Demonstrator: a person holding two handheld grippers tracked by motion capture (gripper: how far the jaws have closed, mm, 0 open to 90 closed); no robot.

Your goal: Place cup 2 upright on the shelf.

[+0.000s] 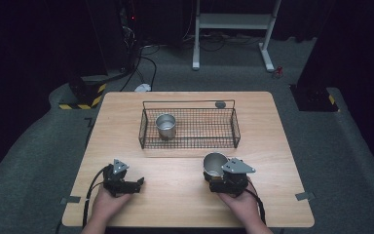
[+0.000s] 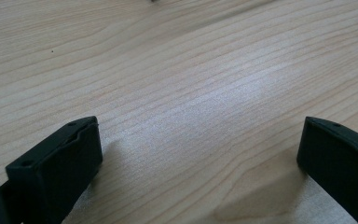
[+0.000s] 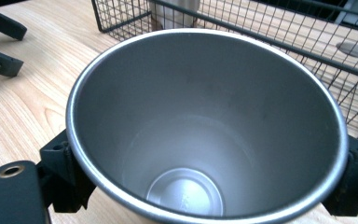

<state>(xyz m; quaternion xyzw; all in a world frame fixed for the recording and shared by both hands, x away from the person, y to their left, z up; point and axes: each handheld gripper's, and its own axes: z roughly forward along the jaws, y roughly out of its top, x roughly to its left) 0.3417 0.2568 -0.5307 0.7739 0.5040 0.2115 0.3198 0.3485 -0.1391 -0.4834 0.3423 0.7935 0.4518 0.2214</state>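
Note:
A steel cup [image 1: 214,164] sits between the jaws of my right gripper [image 1: 217,174] at the table's front right, and the gripper is shut on it. In the right gripper view its empty inside [image 3: 186,140] faces the camera, with a black finger [image 3: 60,172] pressed on each side. A second steel cup [image 1: 165,126] stands upright in the left end of a black wire basket [image 1: 236,129] at mid-table. My left gripper [image 1: 137,184] rests at the front left, open; its jaws [image 2: 198,154] stand wide apart over bare wood.
A small grey disc [image 1: 220,104] lies on the table just behind the basket's back rail. The basket's right part holds nothing. The wooden table [image 1: 175,195] ends close behind both hands. Cables trail from both grippers toward the front edge.

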